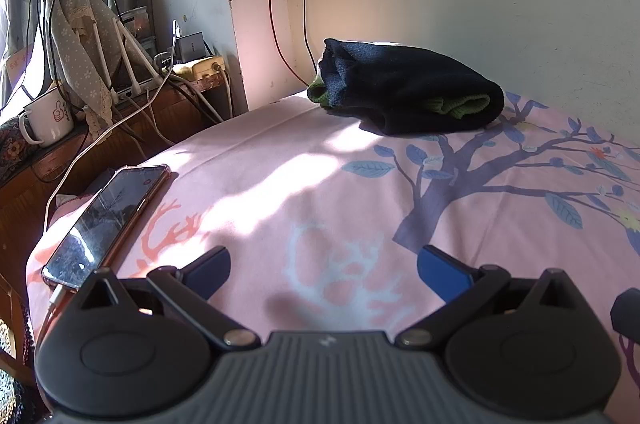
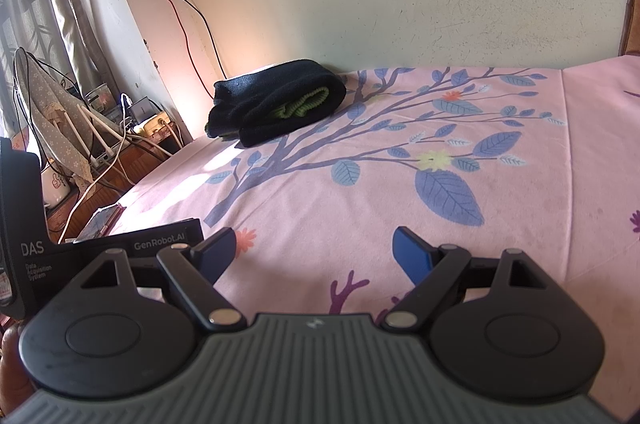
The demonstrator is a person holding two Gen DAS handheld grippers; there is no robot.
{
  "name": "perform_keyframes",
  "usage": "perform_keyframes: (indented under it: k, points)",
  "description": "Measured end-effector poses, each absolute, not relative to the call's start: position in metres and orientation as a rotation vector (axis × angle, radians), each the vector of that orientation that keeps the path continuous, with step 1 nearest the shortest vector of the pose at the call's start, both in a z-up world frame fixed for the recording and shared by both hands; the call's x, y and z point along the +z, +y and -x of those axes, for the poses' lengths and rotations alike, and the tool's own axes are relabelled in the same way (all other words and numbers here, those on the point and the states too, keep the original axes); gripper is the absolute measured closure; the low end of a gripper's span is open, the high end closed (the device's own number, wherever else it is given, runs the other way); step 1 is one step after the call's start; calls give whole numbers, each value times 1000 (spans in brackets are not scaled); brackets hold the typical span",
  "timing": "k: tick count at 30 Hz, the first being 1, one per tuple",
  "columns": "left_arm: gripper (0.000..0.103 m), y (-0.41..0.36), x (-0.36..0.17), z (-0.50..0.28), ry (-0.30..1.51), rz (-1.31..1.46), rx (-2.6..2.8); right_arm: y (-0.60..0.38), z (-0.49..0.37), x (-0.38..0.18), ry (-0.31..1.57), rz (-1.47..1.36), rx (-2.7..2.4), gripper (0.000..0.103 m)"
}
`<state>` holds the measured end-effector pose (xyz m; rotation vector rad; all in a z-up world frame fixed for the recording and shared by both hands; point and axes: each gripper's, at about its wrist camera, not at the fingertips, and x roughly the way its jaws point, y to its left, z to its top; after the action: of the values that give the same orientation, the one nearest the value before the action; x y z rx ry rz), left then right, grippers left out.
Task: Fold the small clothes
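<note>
Dark navy knit with a green lining — that is the small garment (image 1: 408,90), seen bundled on the pink printed bedsheet (image 1: 280,184) against the wall. From the left gripper (image 1: 323,264) it is found well ahead and slightly to the right, untouched. The left gripper's blue-padded fingers (image 1: 442,270) are spread wide apart, and nothing is held between them; only the sheet is seen in the gap.

In the right wrist view the same garment (image 2: 276,102) is placed well ahead and to the left of the right gripper (image 2: 314,250), close to the corner where the walls meet. The right gripper's fingers (image 2: 412,252) are likewise held apart with nothing clamped, low over the sheet (image 2: 400,152), whose tree-and-leaf print is spread out ahead of them.

A phone (image 1: 106,222) with a cable plugged in is laid on the sheet just left of the left gripper's left finger. Farther ahead and left, off the bed, a wooden side table (image 1: 120,140) is seen, loaded with a white mug (image 1: 48,120), a router partly draped in dotted cloth (image 1: 76,36), and tangled cables. Part of the left gripper's body — marked "GenRobot.AI" — is visible at the left edge of the right wrist view.
</note>
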<state>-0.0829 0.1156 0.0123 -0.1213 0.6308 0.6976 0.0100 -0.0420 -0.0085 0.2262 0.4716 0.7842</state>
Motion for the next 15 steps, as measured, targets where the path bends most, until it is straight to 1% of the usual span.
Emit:
perform_keyframes:
  k: [15]
  points:
    - [0,116,11,82,636,123,694,-42,-10,-8,472,-226,784,16]
